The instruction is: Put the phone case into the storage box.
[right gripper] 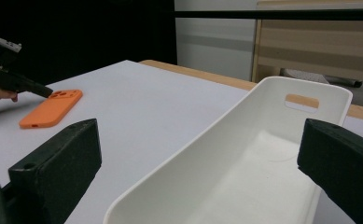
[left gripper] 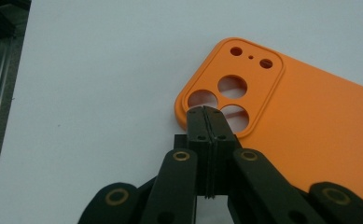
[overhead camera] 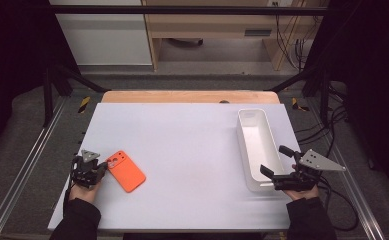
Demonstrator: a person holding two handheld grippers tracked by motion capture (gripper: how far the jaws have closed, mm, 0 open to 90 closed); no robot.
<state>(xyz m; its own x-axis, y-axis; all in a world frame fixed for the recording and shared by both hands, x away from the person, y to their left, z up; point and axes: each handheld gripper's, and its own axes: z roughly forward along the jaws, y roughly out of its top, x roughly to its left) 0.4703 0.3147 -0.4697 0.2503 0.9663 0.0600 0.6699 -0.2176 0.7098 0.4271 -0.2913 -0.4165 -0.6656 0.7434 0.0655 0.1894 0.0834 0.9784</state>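
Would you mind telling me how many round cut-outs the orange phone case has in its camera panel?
5 in the phone case: two small holes along the panel's far edge, three large ones nearer the left gripper, whose tips partly cover one.

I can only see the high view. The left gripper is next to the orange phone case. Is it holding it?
Observer: I can't tell. In the left gripper view, the left gripper has its fingers pressed together at the corner of the phone case, by the camera holes.
Operator: Is the case picked up?
Observer: The right gripper view shows it lying flat on the table.
Operator: And the other gripper?
Observer: The right gripper has its fingers wide open, one on each side of the near end of the white bin.
Operator: Is anything in the bin?
Observer: No, the part I can see is empty.
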